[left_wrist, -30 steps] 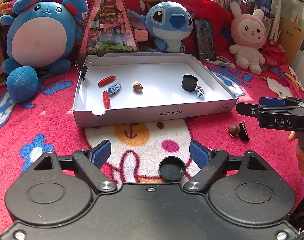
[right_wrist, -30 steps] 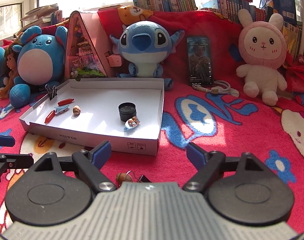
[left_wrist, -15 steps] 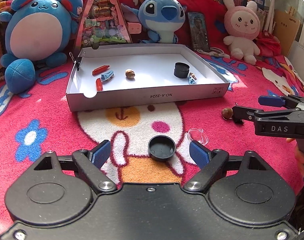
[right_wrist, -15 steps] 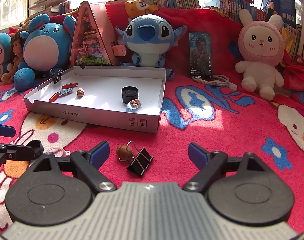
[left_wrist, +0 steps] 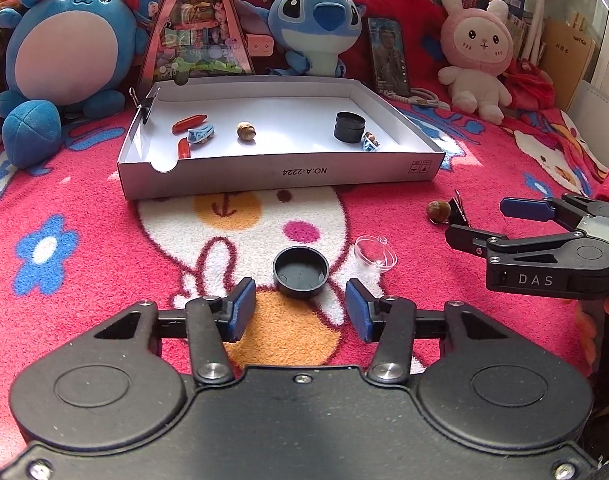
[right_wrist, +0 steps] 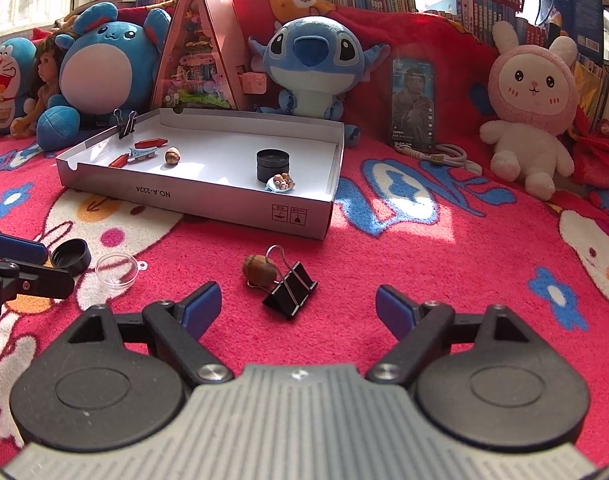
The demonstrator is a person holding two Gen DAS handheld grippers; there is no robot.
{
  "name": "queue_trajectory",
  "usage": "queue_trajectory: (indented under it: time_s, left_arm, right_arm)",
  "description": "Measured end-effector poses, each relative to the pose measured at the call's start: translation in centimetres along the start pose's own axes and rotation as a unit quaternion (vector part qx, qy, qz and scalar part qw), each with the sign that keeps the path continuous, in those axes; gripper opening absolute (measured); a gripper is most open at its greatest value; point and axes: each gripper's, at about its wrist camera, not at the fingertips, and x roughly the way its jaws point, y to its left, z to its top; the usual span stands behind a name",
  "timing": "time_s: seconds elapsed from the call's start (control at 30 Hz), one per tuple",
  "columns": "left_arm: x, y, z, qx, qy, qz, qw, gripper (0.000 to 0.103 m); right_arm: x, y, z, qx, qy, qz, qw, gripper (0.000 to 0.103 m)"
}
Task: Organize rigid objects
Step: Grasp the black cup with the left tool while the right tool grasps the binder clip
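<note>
Your left gripper (left_wrist: 300,312) has just been narrowing its jaws; they stand part apart with nothing clamped. The black cap (left_wrist: 301,267) lies open side up on the blanket (left_wrist: 84,184) just ahead of the blue pads (left_wrist: 242,312), not between them and not touched. A clear plastic dome (left_wrist: 375,252) sits at 3 o'clock of the cap, close beside it but apart.

Your right gripper (right_wrist: 298,308) stands wide apart and empty. The black binder clip (right_wrist: 290,294) lies just ahead of the gap, toward the left pad, with the acorn (right_wrist: 259,270) at its 11 o'clock, touching or nearly so; you cannot tell which.

The white box lid (left_wrist: 280,172) lies at 12 o'clock of the left gripper, with bare blanket between it and the cap. Its near wall (right_wrist: 208,204) stands upright, with a notch at the left corner. Inside are two red pieces (left_wrist: 189,123), a blue toy (left_wrist: 201,135), a second acorn (left_wrist: 246,131), a stack of black caps (left_wrist: 349,126) and a small blue item (left_wrist: 370,142) touching or just beside the stack. A binder clip (right_wrist: 126,122) grips the lid's far-left wall.

Plush toys (right_wrist: 312,64) and a phone (right_wrist: 412,104) close off the far edge. To the right of the lid the blanket is open.

The small blue item is too small to identify. Each gripper body hides the blanket nearest to you.
</note>
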Motion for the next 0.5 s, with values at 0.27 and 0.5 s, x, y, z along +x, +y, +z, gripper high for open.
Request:
queue_trajectory:
  time_s: [0.27, 0.5]
  left_arm:
    - [0.3, -0.1, 0.1, 0.007, -0.007, 0.013, 0.9999, 0.037]
    - [0.9, -0.6, 0.3, 0.013, -0.011, 0.017, 0.9997, 0.033]
  right_arm:
    - [0.4, 0.1, 0.3, -0.026, 0.011, -0.013, 1.0, 0.074]
    - [1.9, -0.2, 1.1, -0.076, 0.03, 0.015, 0.997, 0.072]
